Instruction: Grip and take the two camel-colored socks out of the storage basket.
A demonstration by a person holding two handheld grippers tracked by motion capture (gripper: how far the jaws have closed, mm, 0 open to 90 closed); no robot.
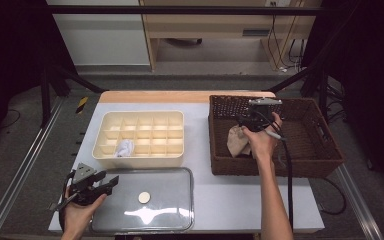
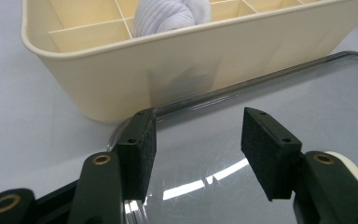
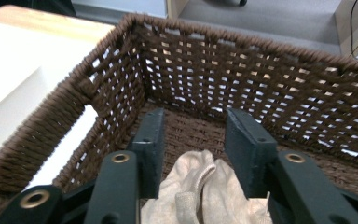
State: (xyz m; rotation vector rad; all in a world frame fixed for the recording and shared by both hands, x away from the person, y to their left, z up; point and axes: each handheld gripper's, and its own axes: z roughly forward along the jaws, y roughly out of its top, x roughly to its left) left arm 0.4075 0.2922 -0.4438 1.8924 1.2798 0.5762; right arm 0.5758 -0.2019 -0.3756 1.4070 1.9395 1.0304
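Observation:
A brown wicker basket [image 1: 325,150] stands at the right of the table with a beige cloth [image 1: 237,141] lying in its near left part. My right gripper [image 1: 252,120] is down inside the basket [image 3: 261,79], jaws apart, and the beige cloth [image 3: 205,191] lies low between their bases; no pad visibly presses it. At the front left my left gripper [image 1: 111,181] is open over the left edge of a clear lid [image 1: 170,220], nothing between its jaws [image 2: 198,149]. A rolled white sock [image 1: 124,148] sits in a front cell of the cream divided box [image 1: 137,161].
The clear lid [image 2: 307,88] carries a round cream knob [image 1: 144,197] at its middle and lies right against the cream box [image 2: 168,70]. Bare white table [image 1: 200,150] separates box and basket. Metal frame rails run along both sides.

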